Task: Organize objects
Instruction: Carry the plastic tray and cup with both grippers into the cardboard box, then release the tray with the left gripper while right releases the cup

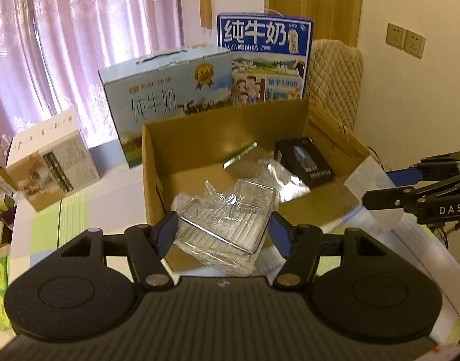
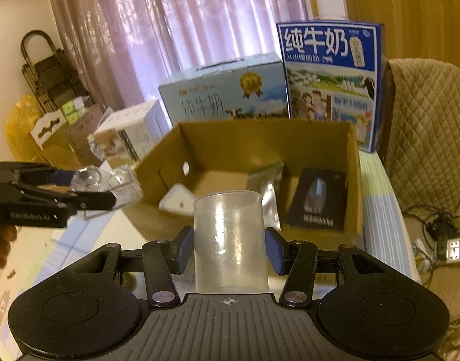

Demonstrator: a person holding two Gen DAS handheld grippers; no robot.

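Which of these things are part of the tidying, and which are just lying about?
In use: left gripper holding wrapped clear case; right gripper holding plastic cup; cardboard box.
Lying about: milk cartons, chair, curtain.

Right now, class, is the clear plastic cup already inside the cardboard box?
No. The clear plastic cup is held between the right gripper fingers, in front of the cardboard box.

Before me the bench [image 1: 79, 210] carries a pale checked cloth of green, blue and white. An open cardboard box [image 1: 157, 162] stands on it at centre. Behind that, at the far edge, stand a light-blue milk carton [image 1: 169, 90] and, to its right, a taller dark-blue milk carton [image 1: 266, 60]. A white box [image 1: 49, 165] sits at far left.
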